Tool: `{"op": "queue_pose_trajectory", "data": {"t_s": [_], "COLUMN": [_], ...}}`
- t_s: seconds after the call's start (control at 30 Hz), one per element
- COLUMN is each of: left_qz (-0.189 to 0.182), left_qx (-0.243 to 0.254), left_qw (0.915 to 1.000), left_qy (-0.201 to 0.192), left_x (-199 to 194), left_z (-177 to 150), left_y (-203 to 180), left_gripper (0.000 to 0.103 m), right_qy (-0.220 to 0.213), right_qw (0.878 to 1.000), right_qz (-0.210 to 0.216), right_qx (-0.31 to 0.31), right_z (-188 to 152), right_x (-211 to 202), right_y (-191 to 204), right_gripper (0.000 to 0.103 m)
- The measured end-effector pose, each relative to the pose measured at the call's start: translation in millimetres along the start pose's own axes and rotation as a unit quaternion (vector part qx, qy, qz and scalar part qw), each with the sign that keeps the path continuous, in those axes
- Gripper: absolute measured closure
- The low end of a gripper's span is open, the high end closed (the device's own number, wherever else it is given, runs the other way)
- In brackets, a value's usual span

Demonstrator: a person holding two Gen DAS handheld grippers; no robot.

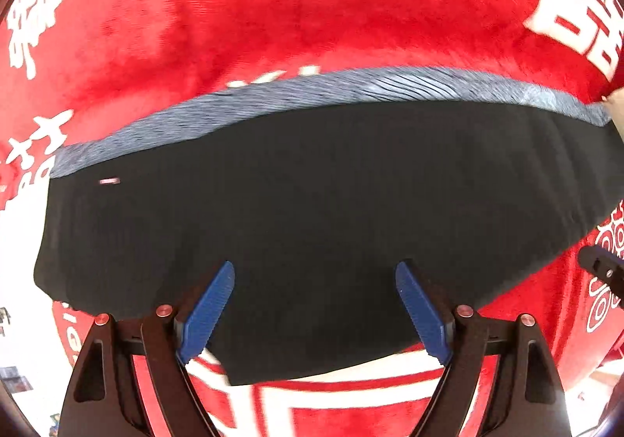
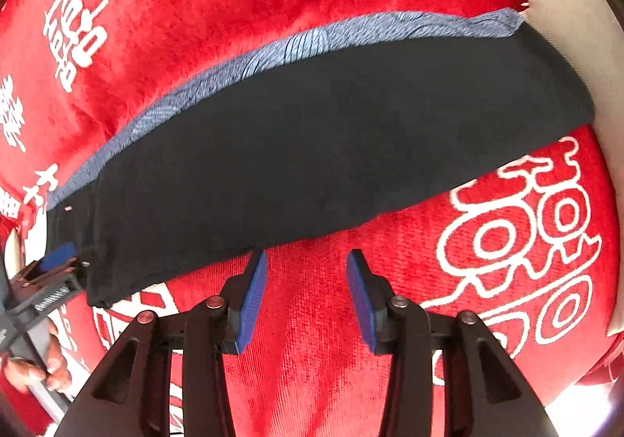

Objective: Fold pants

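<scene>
Black pants (image 1: 312, 195) lie folded flat on a red blanket, and a blue-grey striped layer (image 1: 351, 89) shows along their far edge. My left gripper (image 1: 315, 269) hovers open over the near part of the pants, nothing between its blue pads (image 1: 206, 316). In the right wrist view the pants (image 2: 312, 148) run slantwise from lower left to upper right. My right gripper (image 2: 306, 257) stands open just off their near edge, over bare blanket. The left gripper (image 2: 58, 265) shows at the pants' left end, with a hand (image 2: 50, 363) on its handle.
The red plush blanket (image 2: 390, 339) with large white characters covers the surface under and around the pants. A pale cushion or bare edge (image 2: 573, 19) shows beyond the blanket at the upper right. Bright floor (image 1: 19, 242) lies past the blanket's left edge.
</scene>
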State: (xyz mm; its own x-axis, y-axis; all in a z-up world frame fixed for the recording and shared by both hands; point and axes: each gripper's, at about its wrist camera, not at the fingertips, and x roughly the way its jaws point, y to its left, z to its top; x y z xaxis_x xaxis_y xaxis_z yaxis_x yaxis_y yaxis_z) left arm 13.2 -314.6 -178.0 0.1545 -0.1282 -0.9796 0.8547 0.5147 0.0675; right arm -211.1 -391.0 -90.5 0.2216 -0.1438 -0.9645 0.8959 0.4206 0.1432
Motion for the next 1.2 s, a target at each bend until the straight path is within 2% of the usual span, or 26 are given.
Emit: {"op": "queue_pose_trajectory", "data": {"t_s": [0.13, 0.3, 0.37, 0.4, 0.47, 0.63, 0.87, 1.2], "left_qz": [0.018, 0.017, 0.029, 0.031, 0.029, 0.034, 0.04, 0.045], "left_qx": [0.009, 0.004, 0.006, 0.006, -0.001, -0.001, 0.0, 0.001], "left_qw": [0.9998, 0.9998, 0.9996, 0.9995, 0.9996, 0.9994, 0.9992, 0.999], "left_qy": [0.001, 0.004, 0.001, 0.001, 0.003, -0.001, -0.001, -0.001], "left_x": [9, 12, 15, 15, 17, 14, 13, 13], "left_z": [2, 4, 5, 6, 5, 3, 3, 4], "left_y": [-16, -15, -15, -14, -16, -19, -20, -24], "left_gripper": [0.017, 0.016, 0.01, 0.01, 0.01, 0.01, 0.01, 0.01], "right_qy": [-0.013, -0.028, -0.018, -0.011, 0.0, -0.011, -0.015, -0.019], "right_qw": [1.0, 0.999, 1.0, 1.0, 1.0, 0.999, 0.999, 0.998], "right_qz": [-0.008, -0.012, -0.016, -0.02, -0.021, -0.023, -0.014, -0.01], "right_qx": [-0.009, -0.014, -0.017, -0.019, -0.021, -0.046, -0.048, -0.06], "right_z": [12, 33, 42, 44, 44, 40, 40, 39], "right_x": [-4, -3, 7, 14, 25, 26, 27, 27], "right_y": [2, 2, 4, 4, 0, 2, 0, 2], "right_gripper": [0.057, 0.057, 0.05, 0.049, 0.05, 0.049, 0.049, 0.044]}}
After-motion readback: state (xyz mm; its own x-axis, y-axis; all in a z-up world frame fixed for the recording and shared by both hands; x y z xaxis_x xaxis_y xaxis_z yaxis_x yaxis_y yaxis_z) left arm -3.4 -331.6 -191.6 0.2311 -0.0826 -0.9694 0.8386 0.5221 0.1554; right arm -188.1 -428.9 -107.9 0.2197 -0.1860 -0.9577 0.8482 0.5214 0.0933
